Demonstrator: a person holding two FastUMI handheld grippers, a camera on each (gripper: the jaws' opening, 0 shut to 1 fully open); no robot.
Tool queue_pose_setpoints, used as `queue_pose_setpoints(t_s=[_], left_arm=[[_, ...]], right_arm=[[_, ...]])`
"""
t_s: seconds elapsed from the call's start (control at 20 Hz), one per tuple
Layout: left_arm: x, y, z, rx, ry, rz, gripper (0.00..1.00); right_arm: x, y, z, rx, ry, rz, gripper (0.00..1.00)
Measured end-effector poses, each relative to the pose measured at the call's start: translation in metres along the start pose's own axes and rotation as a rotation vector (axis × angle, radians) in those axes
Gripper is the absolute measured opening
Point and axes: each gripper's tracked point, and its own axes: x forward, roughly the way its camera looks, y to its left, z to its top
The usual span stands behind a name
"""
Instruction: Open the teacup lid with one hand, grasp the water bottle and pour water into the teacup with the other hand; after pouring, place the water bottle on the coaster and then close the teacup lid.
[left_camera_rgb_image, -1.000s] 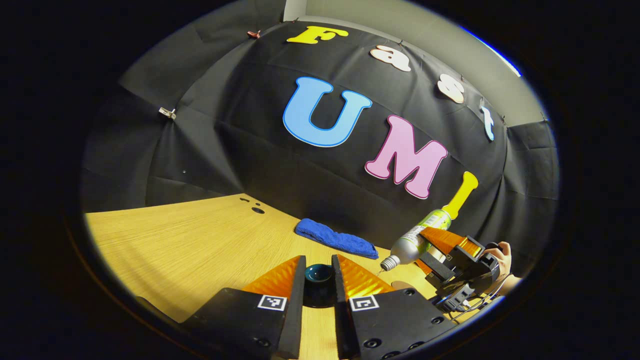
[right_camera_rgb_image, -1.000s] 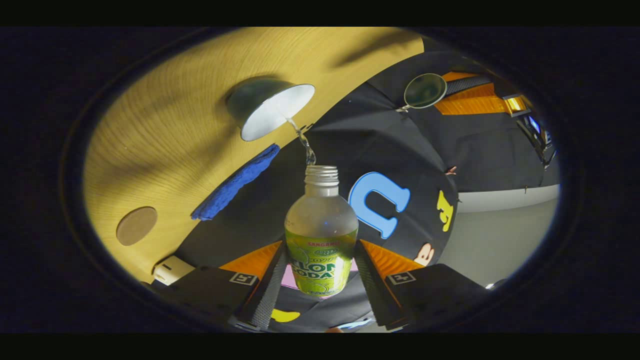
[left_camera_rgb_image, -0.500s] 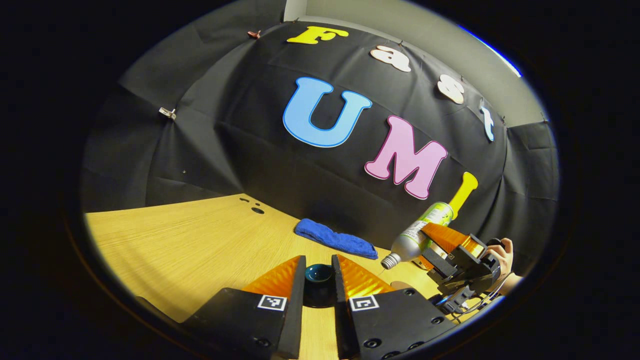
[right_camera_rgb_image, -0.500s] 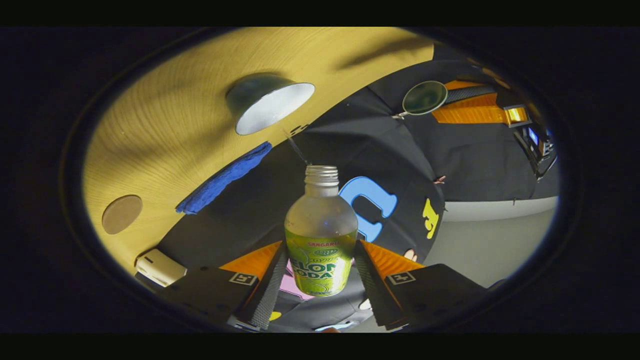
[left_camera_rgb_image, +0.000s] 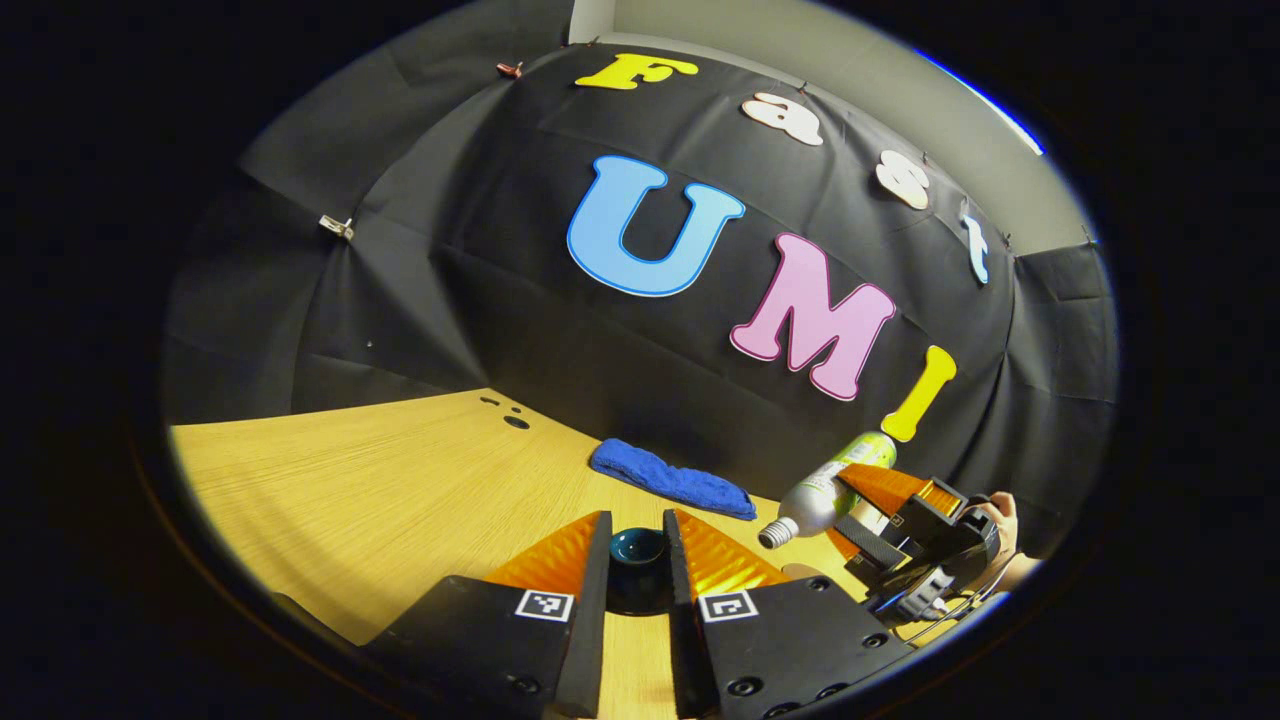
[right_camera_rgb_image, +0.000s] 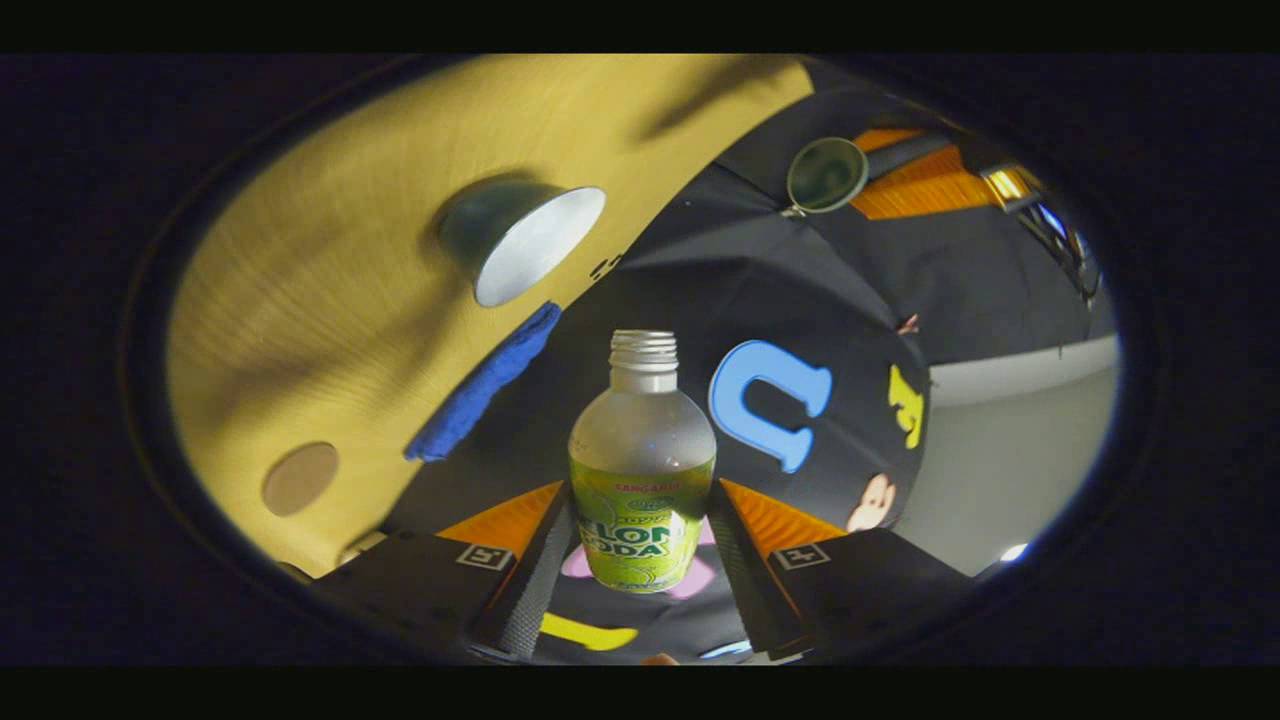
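Wooden table (left_camera_rgb_image: 400, 470): your left gripper (left_camera_rgb_image: 637, 560) clamps teacup lid (left_camera_rgb_image: 637, 548); your right gripper (right_camera_rgb_image: 640, 540) grips tilted water bottle (right_camera_rgb_image: 641, 470) near open teacup (right_camera_rgb_image: 520, 240).

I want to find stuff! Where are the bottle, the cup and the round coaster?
water bottle (right_camera_rgb_image: 641, 450), right gripper view, on its clear shoulder.
teacup (right_camera_rgb_image: 530, 248), right gripper view, on its pale inside.
coaster (right_camera_rgb_image: 299, 478), right gripper view, on its flat middle.
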Motion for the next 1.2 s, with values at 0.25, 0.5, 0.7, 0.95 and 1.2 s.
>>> queue_pose_setpoints(t_s=[0.25, 0.5, 0.7, 0.95, 1.2], left_arm=[[0.001, -0.001, -0.002, 0.005, 0.006, 0.003, 0.31], [0.002, -0.006, -0.006, 0.020, 0.013, -0.001, 0.31], [0.004, -0.007, -0.010, 0.027, 0.020, 0.002, 0.31], [0.006, -0.007, -0.013, 0.029, 0.030, 0.005, 0.31], [0.007, -0.007, -0.015, 0.034, 0.031, 0.003, 0.31]], right_arm=[[-0.020, 0.025, 0.017, 0.325, 0.018, 0.111, 0.79], [-0.021, 0.030, 0.020, 0.682, 0.047, 0.228, 0.79], [-0.024, 0.035, 0.029, 1.053, 0.047, 0.292, 0.79], [-0.030, 0.026, 0.024, 1.484, 0.057, 0.323, 0.80], [-0.012, 0.038, -0.008, 1.755, 0.160, 0.242, 0.79]])
